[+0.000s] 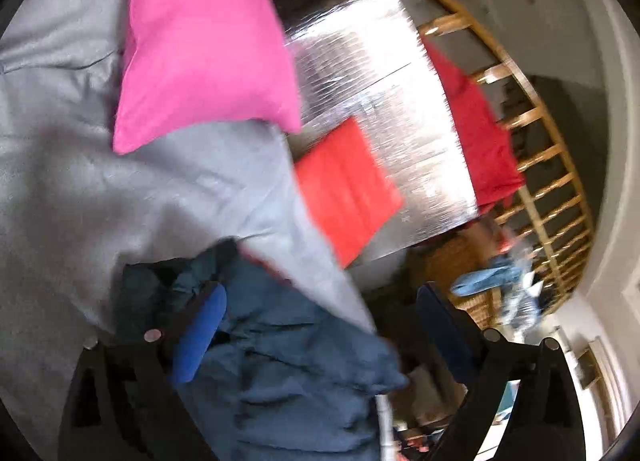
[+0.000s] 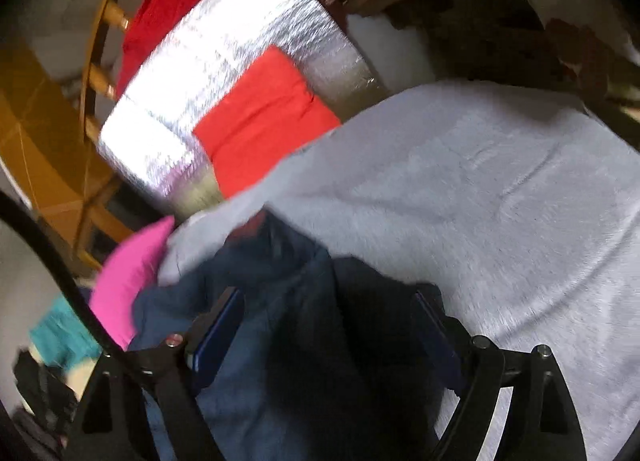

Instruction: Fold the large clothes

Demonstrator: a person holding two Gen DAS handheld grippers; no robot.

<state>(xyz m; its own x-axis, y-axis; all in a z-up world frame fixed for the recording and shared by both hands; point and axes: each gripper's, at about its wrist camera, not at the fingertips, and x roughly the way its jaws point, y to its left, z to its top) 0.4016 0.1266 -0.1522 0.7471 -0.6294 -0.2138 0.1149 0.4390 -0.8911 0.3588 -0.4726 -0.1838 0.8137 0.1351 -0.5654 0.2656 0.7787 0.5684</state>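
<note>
A grey sheet [image 1: 80,181] covers the bed. From the left wrist, my left gripper [image 1: 316,325] stands spread around the navy garment [image 1: 288,373]. From the right wrist, my right gripper [image 2: 332,325] likewise straddles it, unclamped. I judge I'm still gathering; next needs a firm pinch on an edge.

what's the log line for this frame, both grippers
left gripper: open, navy cloth between fingers | right gripper: open, same cloth | grey sheet underneath | motion blur

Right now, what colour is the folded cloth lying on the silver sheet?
Bright orange-red folded cloth, plain with no pattern; it shows best in the right wrist view, on the silver sheet.
</note>
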